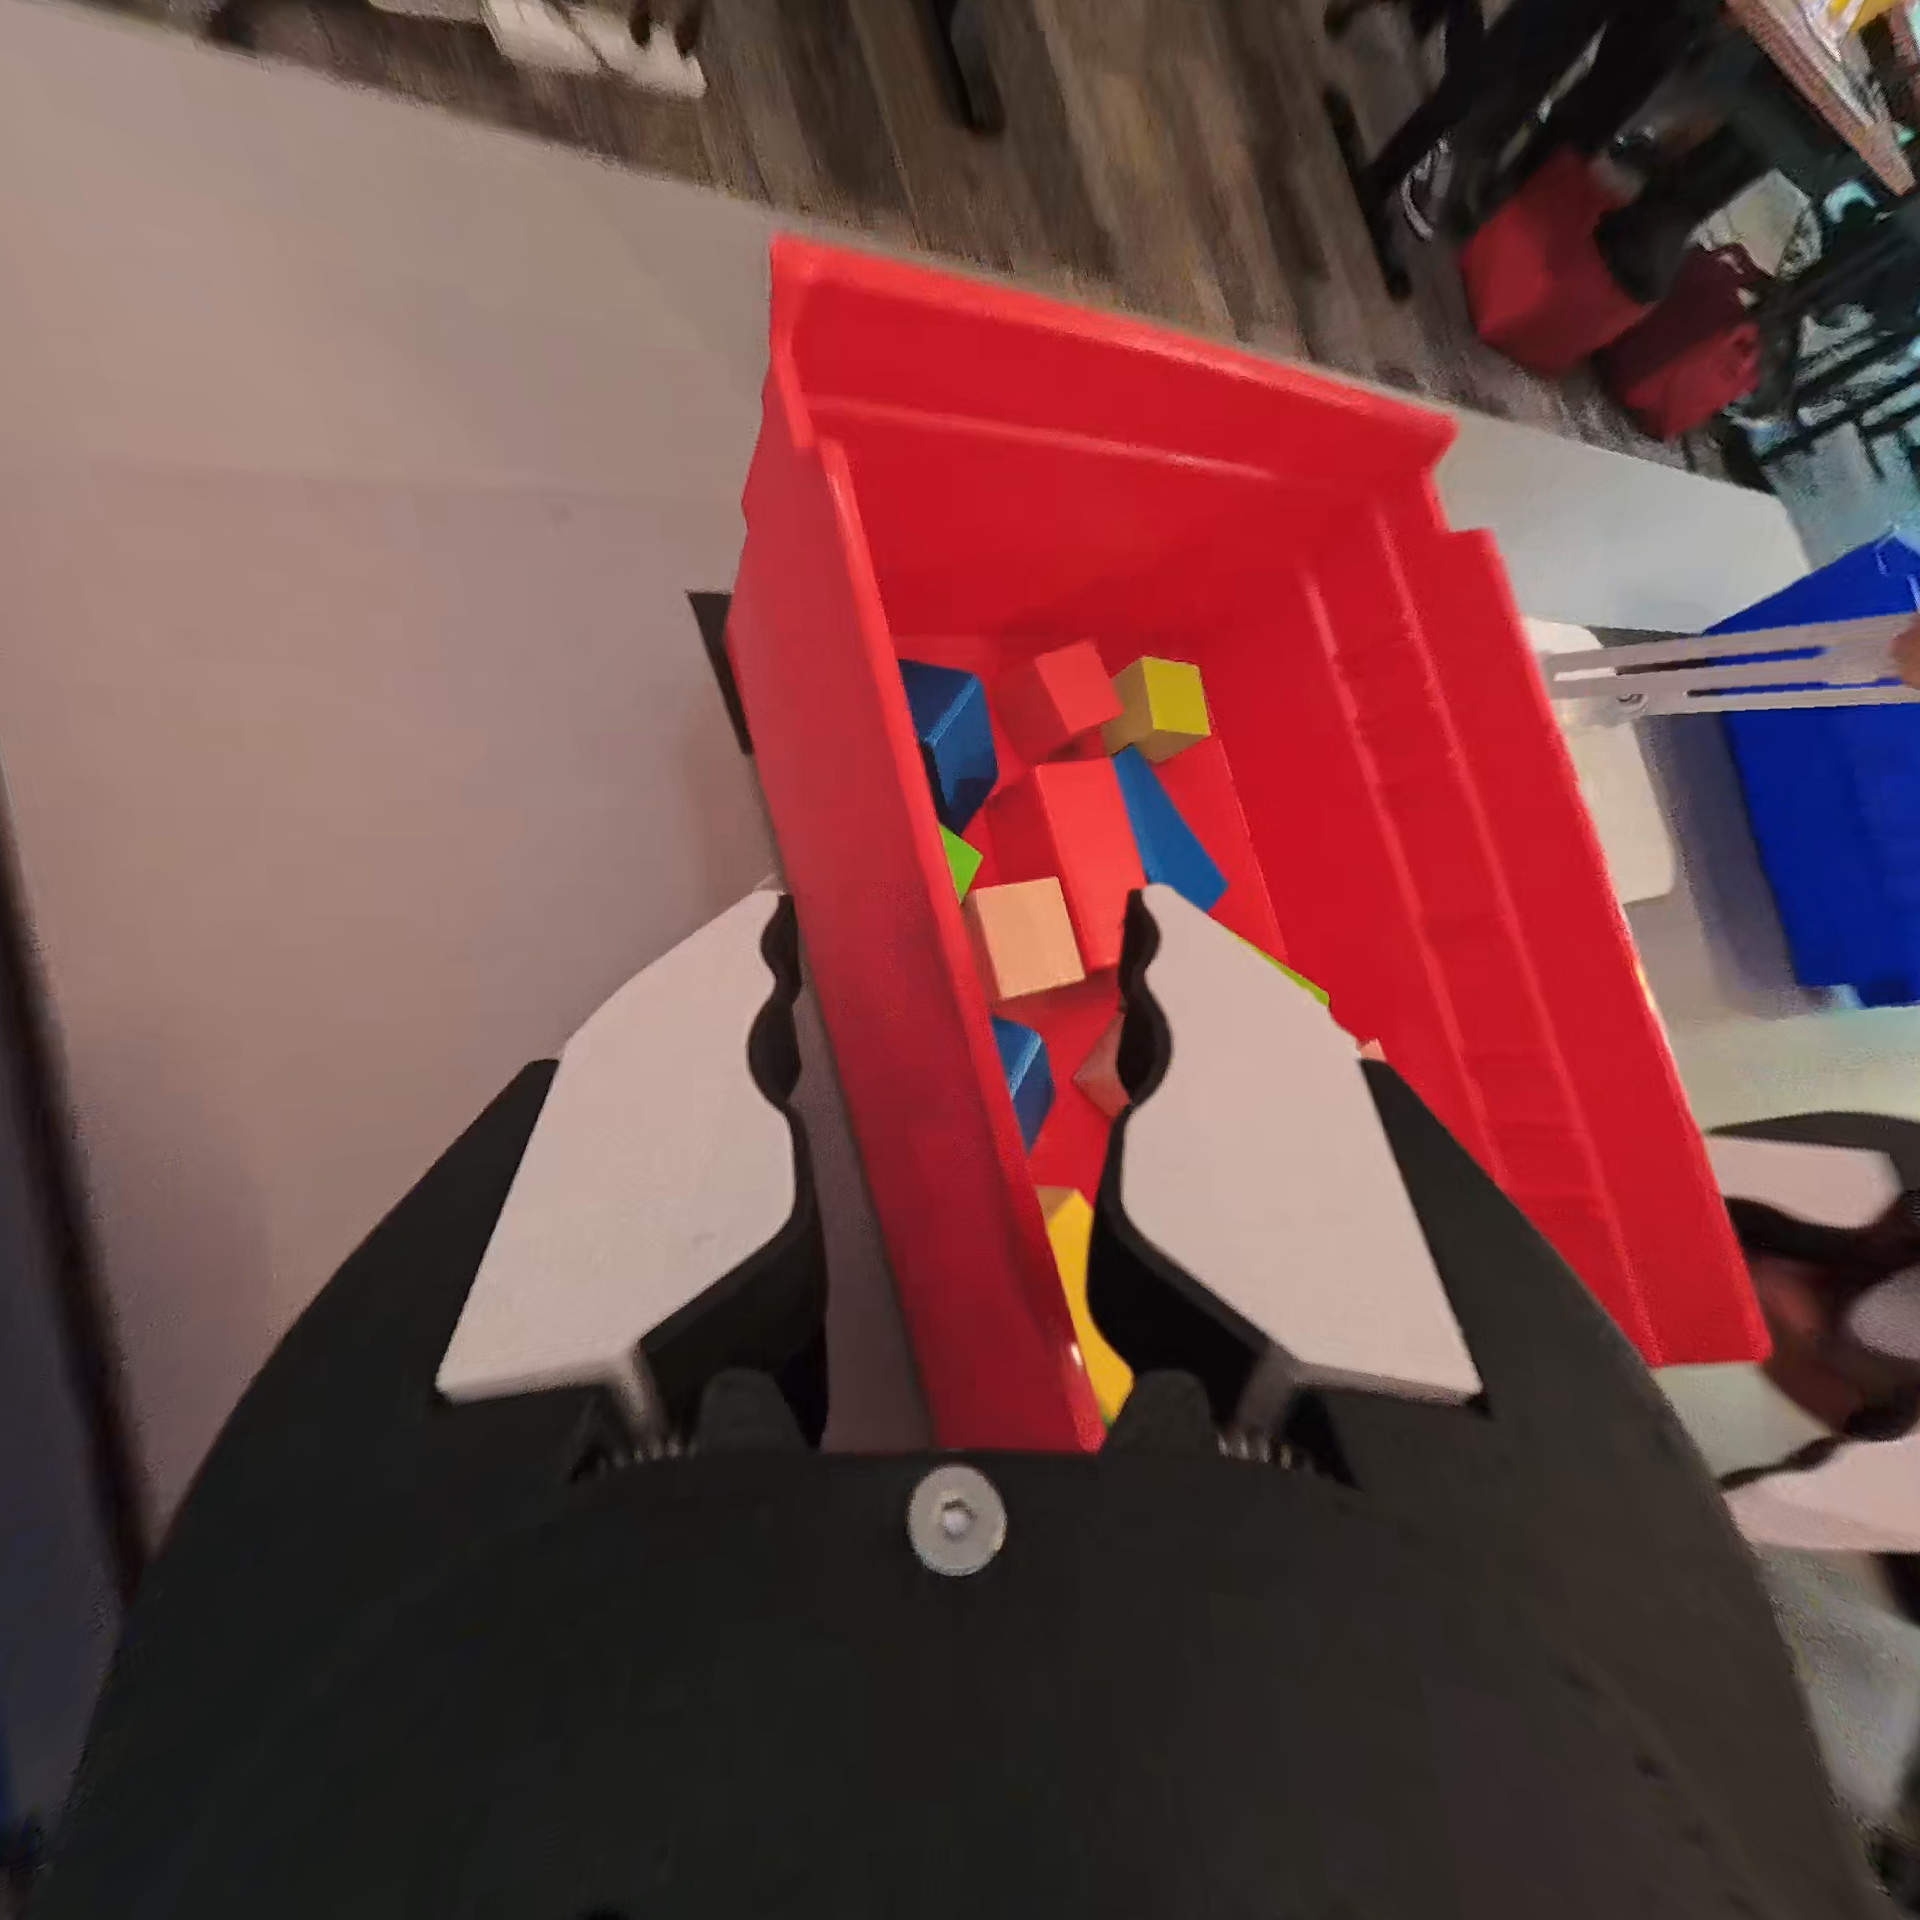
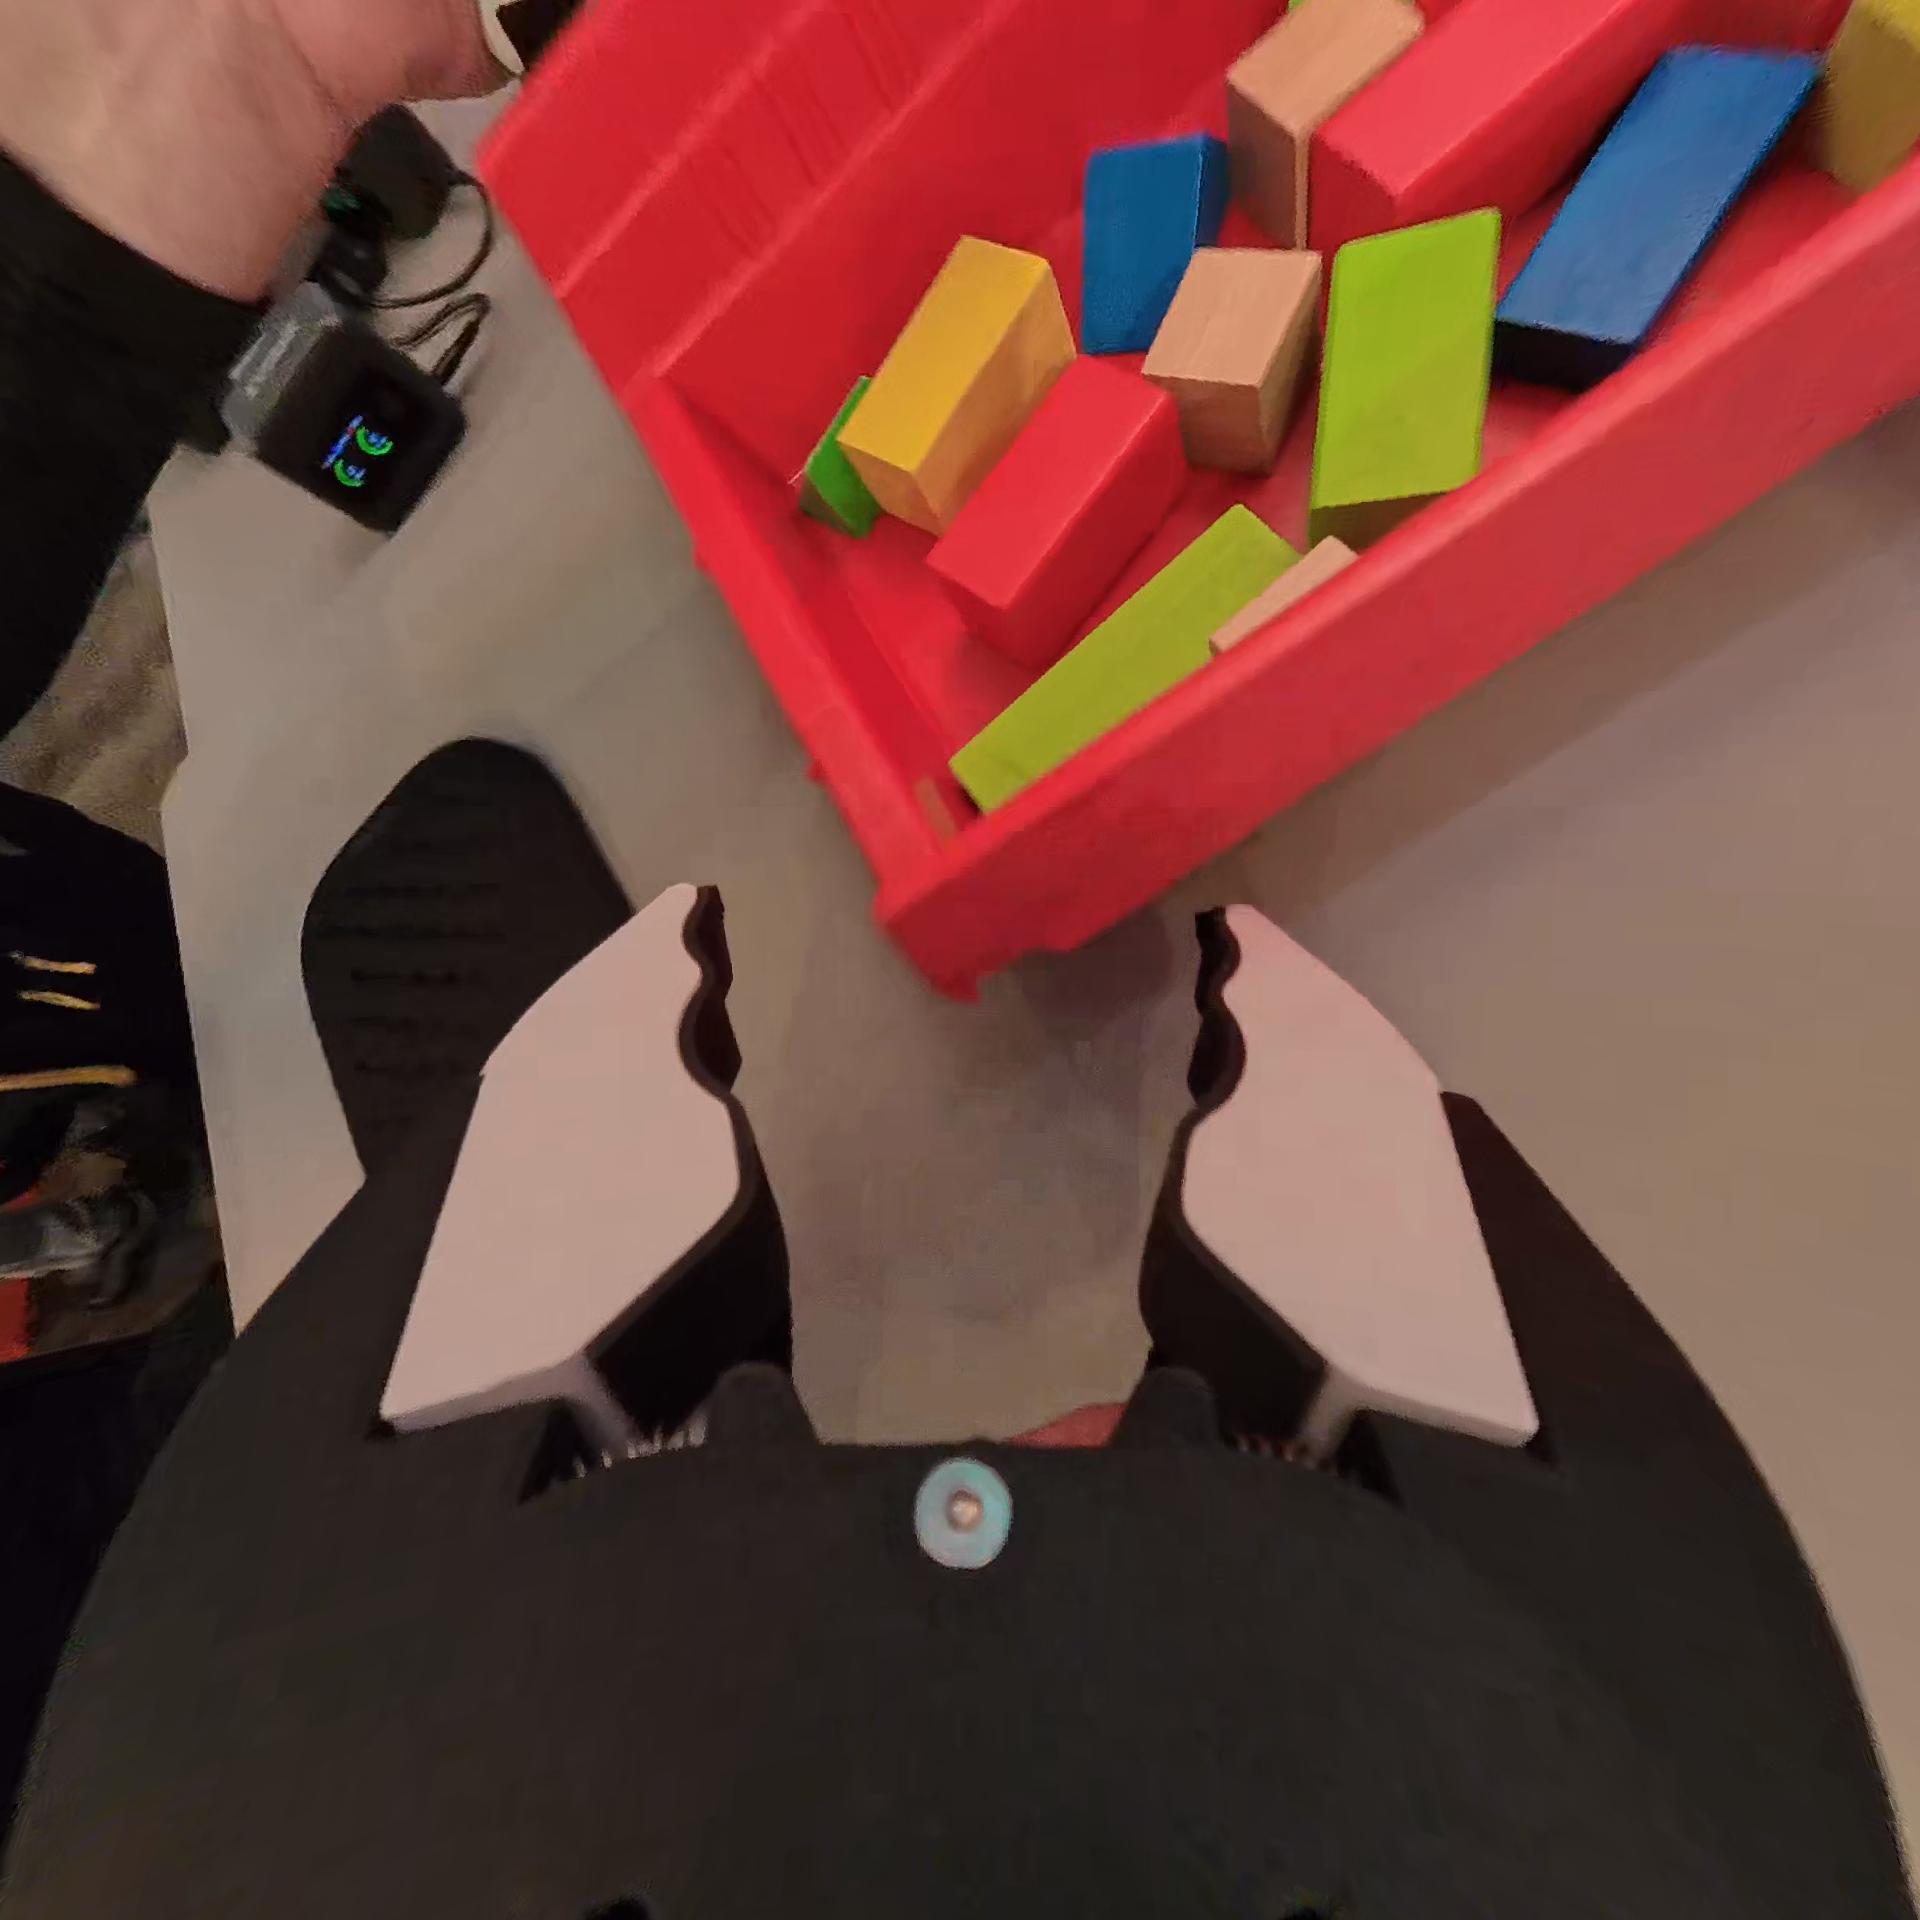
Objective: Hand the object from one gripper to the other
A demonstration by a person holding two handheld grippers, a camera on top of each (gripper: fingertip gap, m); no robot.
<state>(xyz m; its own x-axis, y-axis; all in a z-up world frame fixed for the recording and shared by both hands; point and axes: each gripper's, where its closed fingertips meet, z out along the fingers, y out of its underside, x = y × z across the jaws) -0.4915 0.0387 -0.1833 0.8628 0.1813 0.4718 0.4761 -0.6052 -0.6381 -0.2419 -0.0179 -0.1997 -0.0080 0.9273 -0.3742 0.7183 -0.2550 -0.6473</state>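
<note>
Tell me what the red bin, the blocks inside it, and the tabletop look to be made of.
Red bin: probably moulded plastic, going by its uniform colour, ribbed walls and slight sheen. Blocks: likely wood; the bare tan cube shows faint grain, while the lime green block and the yellow block look painted matt, with tan ends. Tabletop: smooth, pale and matt; perhaps laminate or plastic, but unclear.

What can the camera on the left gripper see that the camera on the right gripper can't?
Only the left wrist view shows a blue bin, the wooden floor, and its hand-held gripper straddling the red bin's wall. Only the right wrist view shows a small black device with a lit screen and its own hand-held gripper, open over the table. Both show the red bin of coloured blocks.
</note>
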